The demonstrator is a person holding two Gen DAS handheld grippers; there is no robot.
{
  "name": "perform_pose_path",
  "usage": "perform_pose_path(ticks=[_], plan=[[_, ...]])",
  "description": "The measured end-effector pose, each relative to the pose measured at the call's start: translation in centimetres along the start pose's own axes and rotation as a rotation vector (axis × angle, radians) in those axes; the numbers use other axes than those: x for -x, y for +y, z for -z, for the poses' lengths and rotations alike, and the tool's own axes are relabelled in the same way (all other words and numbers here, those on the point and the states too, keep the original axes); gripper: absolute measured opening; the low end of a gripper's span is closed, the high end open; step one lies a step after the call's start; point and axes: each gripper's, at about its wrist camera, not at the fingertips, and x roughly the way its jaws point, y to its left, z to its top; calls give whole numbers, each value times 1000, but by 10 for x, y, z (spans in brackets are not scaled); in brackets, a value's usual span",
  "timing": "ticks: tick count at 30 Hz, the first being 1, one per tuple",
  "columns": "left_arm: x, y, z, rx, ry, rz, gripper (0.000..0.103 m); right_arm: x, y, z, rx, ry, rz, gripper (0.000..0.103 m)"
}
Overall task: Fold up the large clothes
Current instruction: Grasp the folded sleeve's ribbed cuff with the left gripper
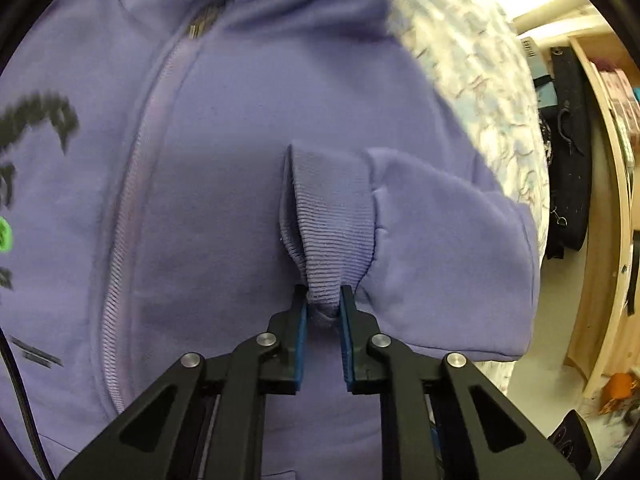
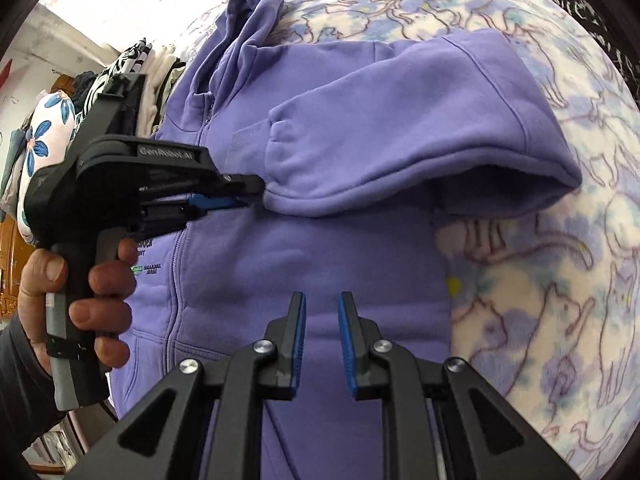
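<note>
A purple zip-up hoodie [image 1: 224, 160] lies front-up on a bed, its zipper [image 1: 136, 208] running down the middle. In the left wrist view my left gripper [image 1: 323, 294] is shut on the ribbed cuff [image 1: 328, 220] of one sleeve, the fabric bunched between the blue pads. The right wrist view shows that left gripper [image 2: 256, 192], held by a hand [image 2: 100, 280], at the end of the sleeve [image 2: 400, 128] folded across the hoodie's chest [image 2: 300, 264]. My right gripper [image 2: 322, 300] hovers over the lower body of the hoodie, jaws slightly apart with nothing between them.
The hoodie rests on a fleece blanket [image 2: 540, 300] printed with cat outlines. A pile of clothes [image 2: 132, 68] and a blue-flowered cushion [image 2: 44, 140] lie beyond the hoodie's far side. A wooden shelf [image 1: 600, 200] and dark hanging items [image 1: 568, 140] stand past the bed's edge.
</note>
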Motion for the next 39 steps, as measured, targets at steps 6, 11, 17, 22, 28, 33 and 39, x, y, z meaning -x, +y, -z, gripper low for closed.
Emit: perform_pose_path(ticks=[6, 11, 17, 22, 28, 33, 39], plan=[[69, -28, 0, -159, -202, -87, 11, 5, 4, 1, 22, -6, -2, 16], [126, -1, -9, -174, -343, -176, 11, 5, 12, 0, 43, 2, -13, 16], [135, 76, -14, -123, -327, -405, 11, -5, 21, 0, 73, 30, -6, 16], [102, 122, -13, -71, -185, -440, 16, -12, 19, -4, 73, 47, 4, 16], [101, 133, -18, 12, -192, -348, 49, 3, 12, -19, 34, -6, -14, 37], [106, 143, -34, 29, -206, -328, 52, 20, -1, -47, 4, -66, 0, 37], [86, 149, -59, 31, -163, -316, 52, 15, -33, -106, -63, -139, 82, 37]])
